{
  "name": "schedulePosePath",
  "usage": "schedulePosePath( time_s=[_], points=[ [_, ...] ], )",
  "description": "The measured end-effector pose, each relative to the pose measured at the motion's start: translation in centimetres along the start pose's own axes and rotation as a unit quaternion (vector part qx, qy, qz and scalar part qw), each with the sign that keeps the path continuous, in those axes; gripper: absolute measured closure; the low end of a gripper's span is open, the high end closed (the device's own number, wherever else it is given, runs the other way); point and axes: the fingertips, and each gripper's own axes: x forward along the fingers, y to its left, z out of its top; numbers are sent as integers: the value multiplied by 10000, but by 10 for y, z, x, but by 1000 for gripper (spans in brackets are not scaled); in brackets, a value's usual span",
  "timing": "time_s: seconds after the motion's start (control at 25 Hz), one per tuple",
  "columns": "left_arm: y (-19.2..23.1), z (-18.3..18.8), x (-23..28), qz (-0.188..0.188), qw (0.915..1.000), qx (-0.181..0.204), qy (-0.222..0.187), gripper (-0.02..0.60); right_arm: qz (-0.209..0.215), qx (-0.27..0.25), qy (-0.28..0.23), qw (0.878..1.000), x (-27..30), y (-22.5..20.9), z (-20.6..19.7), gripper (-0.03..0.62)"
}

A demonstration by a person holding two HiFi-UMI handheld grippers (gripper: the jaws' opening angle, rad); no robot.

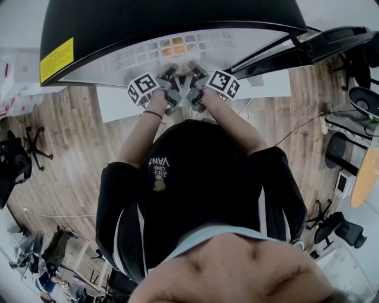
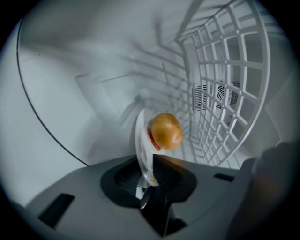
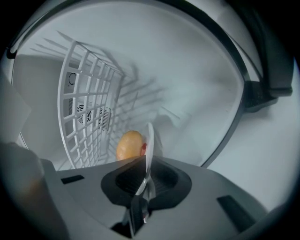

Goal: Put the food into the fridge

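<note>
A white plate (image 2: 142,145) carries a round golden bun (image 2: 165,131) with a red layer under it, and the plate is held on edge inside the white fridge. My left gripper (image 2: 149,180) is shut on the plate's near rim. My right gripper (image 3: 143,187) is shut on the opposite rim of the plate (image 3: 149,145), and the bun (image 3: 129,145) shows just behind it. In the head view both grippers (image 1: 172,74) (image 1: 195,70) reach side by side into the fridge opening. An orange patch of food (image 1: 173,46) shows beyond them.
A white wire rack (image 2: 225,84) stands close beside the plate, with a fan vent (image 2: 220,96) in the wall behind it. The same rack (image 3: 89,93) appears in the right gripper view. The fridge's dark door seal (image 3: 262,70) curves along the right. The black fridge top (image 1: 166,18) overhangs the opening.
</note>
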Motion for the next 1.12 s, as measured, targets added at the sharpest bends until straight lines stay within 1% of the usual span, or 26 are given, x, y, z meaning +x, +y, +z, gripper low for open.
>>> schedulePosePath(
  time_s=[0.12, 0.24, 0.36, 0.52, 0.72, 1.12],
  points=[
    [-4, -1, 1, -31, 10000, -29, -21, 479, -30, 66, -51, 10000, 0, -3, 0, 571],
    [-7, -1, 1, -50, 9999, -87, -49, 447, -50, 108, -81, 9999, 0, -3, 0, 571],
    [-7, -1, 0, -100, 9997, -232, -54, 441, -77, 119, -83, 9999, 2, -4, 1, 571],
    [-6, -2, -1, -87, 9996, -250, -14, 439, -99, 112, -105, 9998, 4, -4, 1, 571],
    [-10, -3, -1, -206, 9994, -283, 55, 393, -120, 62, -133, 9998, 7, -3, 3, 571],
    [-14, -5, -2, -341, 9986, -378, 150, 349, -137, 127, -206, 9996, 9, -2, 5, 571]
  ],
)
